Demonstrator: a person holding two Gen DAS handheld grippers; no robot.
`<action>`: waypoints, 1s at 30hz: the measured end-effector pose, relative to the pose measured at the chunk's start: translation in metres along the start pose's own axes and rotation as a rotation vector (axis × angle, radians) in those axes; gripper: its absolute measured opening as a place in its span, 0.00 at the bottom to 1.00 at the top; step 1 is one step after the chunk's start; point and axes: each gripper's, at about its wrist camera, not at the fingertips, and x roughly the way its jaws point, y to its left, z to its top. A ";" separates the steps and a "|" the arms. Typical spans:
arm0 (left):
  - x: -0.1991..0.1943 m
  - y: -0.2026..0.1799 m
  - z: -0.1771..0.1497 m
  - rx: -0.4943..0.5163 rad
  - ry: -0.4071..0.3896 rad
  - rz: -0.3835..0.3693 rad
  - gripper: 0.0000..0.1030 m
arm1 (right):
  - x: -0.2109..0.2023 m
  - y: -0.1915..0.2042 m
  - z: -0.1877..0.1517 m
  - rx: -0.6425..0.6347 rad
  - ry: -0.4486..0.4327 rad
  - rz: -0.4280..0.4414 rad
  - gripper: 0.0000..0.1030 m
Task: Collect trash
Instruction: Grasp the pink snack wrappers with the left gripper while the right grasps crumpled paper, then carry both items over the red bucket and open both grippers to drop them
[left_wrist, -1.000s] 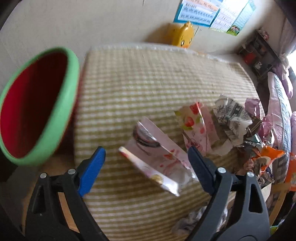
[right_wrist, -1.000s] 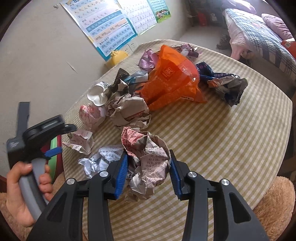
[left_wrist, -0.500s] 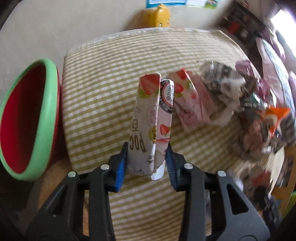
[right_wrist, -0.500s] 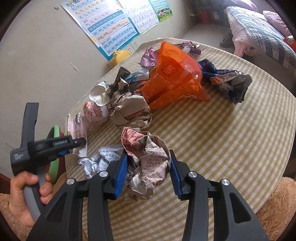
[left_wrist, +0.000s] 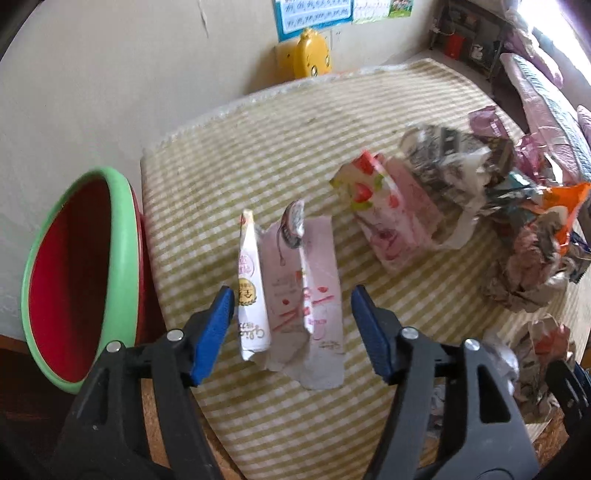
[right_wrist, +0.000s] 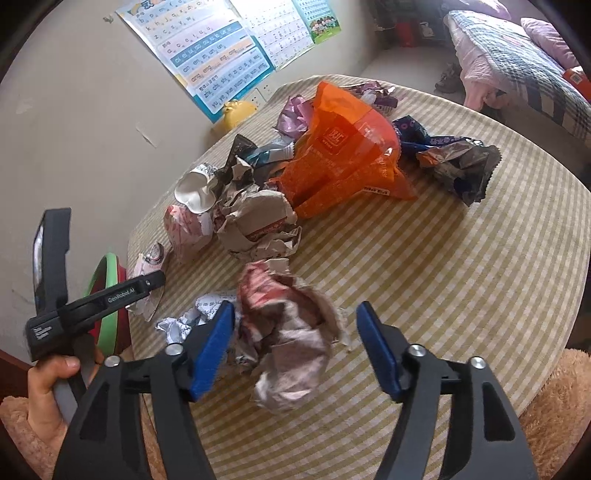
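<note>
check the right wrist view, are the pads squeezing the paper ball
No, the right gripper is opening and its pads stand apart from the paper ball, with striped cloth showing in the gap on one side.

My left view blurs the far trash pile (left_wrist: 532, 236); the bin (left_wrist: 74, 273) hides its own floor, and the wrapper's (left_wrist: 295, 295) print is unreadable.

Tablecloth (right_wrist: 461, 266) olive-white check; bin (left_wrist: 74, 273) red inside, green rim; bag (right_wrist: 347, 147) orange; claw pads (left_wrist: 214, 332) blue.
</note>
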 end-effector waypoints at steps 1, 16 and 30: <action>0.000 0.013 -0.006 -0.013 0.009 -0.007 0.61 | 0.000 0.000 0.000 0.002 0.002 -0.002 0.68; -0.060 0.041 -0.008 -0.046 -0.130 -0.098 0.35 | -0.016 0.020 0.000 -0.062 -0.021 -0.030 0.36; -0.172 0.055 0.003 0.021 -0.464 -0.099 0.35 | -0.097 0.081 0.033 -0.145 -0.268 -0.007 0.36</action>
